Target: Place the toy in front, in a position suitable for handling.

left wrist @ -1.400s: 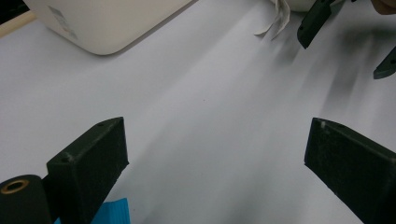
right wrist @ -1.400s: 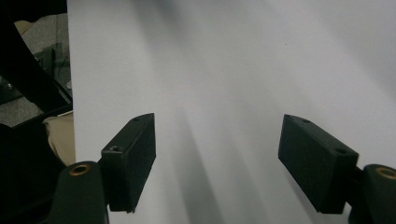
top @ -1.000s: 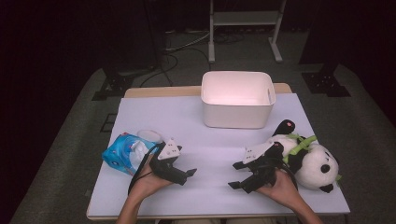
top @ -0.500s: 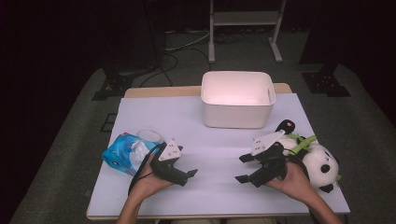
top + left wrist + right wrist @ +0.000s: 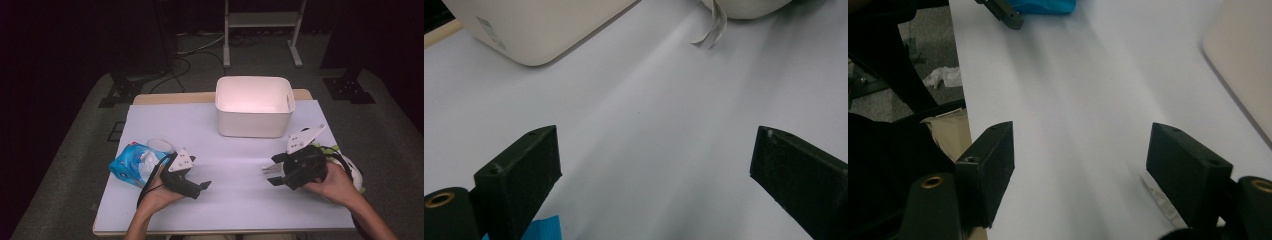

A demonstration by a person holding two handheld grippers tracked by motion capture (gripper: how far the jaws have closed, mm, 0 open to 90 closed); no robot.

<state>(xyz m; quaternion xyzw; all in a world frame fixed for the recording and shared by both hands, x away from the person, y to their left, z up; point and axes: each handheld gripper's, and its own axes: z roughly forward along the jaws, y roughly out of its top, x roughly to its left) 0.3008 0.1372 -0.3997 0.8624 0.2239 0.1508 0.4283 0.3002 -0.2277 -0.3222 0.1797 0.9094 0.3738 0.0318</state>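
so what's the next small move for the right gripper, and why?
Probably turn the right gripper back toward the black-and-white panda plush toy behind that hand: its jaws stand open over bare white table cover, holding nothing, while the white plastic bin waits empty.

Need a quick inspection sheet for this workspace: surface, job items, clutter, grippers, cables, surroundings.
Surface: white table cover, bare between the grippers.
Job's things: blue tissue pack by the left gripper; panda plush behind the right gripper; white bin at the far side, contents not visible.
Clutter: nothing seen on the table.
Grippers: left gripper open, holding nothing; right gripper open, holding nothing.
Cables: left gripper cable loops over the hand; floor cables beyond the table.
Surroundings: dark room, white stand, grey carpet.
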